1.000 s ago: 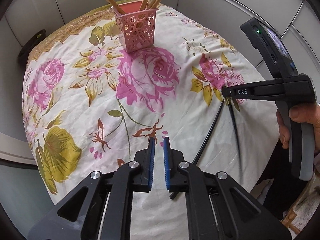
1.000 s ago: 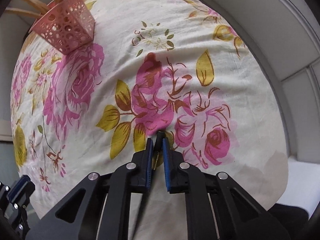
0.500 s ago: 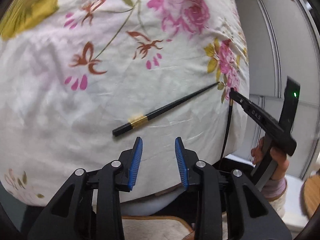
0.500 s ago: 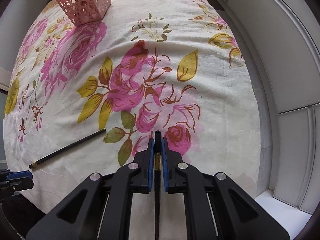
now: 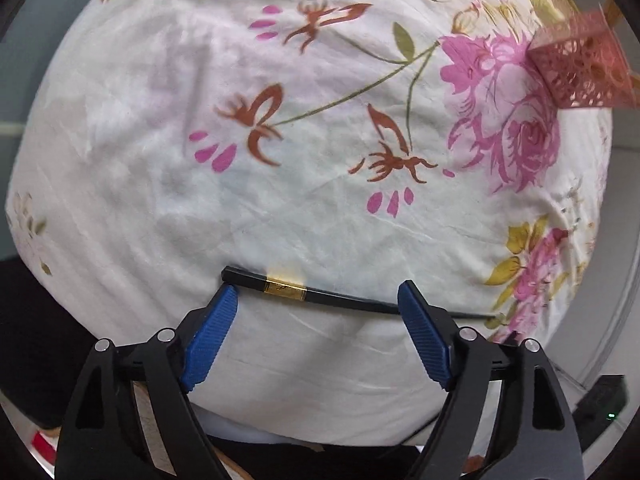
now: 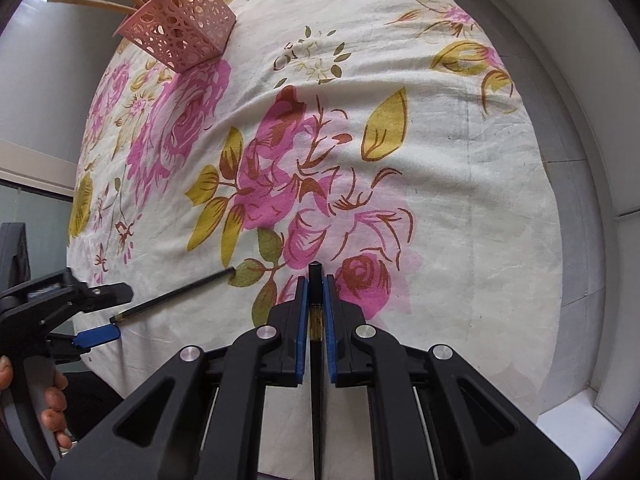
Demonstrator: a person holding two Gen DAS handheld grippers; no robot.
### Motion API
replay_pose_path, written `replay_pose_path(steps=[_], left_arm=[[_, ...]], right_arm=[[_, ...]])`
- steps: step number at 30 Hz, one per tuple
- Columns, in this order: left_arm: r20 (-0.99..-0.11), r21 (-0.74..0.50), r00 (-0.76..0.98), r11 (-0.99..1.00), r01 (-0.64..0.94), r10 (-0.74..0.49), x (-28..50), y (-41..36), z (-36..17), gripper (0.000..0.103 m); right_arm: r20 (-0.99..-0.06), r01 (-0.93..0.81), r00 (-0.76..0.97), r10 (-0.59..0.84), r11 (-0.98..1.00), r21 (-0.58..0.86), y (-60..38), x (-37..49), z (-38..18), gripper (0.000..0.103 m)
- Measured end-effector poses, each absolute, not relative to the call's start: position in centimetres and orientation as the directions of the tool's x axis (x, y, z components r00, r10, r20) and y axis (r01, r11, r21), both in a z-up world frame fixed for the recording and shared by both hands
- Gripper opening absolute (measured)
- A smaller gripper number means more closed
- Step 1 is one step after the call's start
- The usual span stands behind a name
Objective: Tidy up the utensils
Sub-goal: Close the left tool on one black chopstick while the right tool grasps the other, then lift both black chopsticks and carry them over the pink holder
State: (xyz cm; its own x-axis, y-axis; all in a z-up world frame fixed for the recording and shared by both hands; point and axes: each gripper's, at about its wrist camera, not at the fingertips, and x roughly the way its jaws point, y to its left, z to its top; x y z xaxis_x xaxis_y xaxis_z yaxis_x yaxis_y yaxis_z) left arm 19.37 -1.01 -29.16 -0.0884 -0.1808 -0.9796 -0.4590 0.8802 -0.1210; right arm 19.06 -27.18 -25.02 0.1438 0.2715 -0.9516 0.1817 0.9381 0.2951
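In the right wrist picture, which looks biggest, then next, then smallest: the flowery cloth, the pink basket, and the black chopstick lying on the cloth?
1. Flowery cloth: it fills most of the picture.
2. Pink basket and black chopstick lying on the cloth: too close to rank. The chopstick looks a bit longer but very thin; the basket covers more area, yet it sits farther from the camera.

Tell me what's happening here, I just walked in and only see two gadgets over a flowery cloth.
A person is tidying chopsticks into a pink lattice holder that already holds wooden ones. The right tool is shut on one black chopstick. The left tool has just been opening its jaws and hangs over a second black chopstick, which lies flat on the tablecloth near its edge. The pads are not pressing on that one, so it is not yet picked up.
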Motion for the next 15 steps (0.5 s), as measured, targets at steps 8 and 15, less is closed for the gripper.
replay_pose_path(steps=[8,15], left_arm=[[-0.995,-0.088,0.053,0.996,-0.015,-0.087,23.4,-5.6,-27.6,0.006],[-0.972,-0.235,-0.046,0.966,0.109,-0.232,25.1,-4.3,-28.2,0.008]], right_arm=[[-0.915,0.23,0.148,0.376,0.886,0.401,-28.7,19.3,-25.5,0.007],[-0.945,0.251,0.082,0.317,0.911,0.327,-26.6,21.5,-25.8,0.008]])
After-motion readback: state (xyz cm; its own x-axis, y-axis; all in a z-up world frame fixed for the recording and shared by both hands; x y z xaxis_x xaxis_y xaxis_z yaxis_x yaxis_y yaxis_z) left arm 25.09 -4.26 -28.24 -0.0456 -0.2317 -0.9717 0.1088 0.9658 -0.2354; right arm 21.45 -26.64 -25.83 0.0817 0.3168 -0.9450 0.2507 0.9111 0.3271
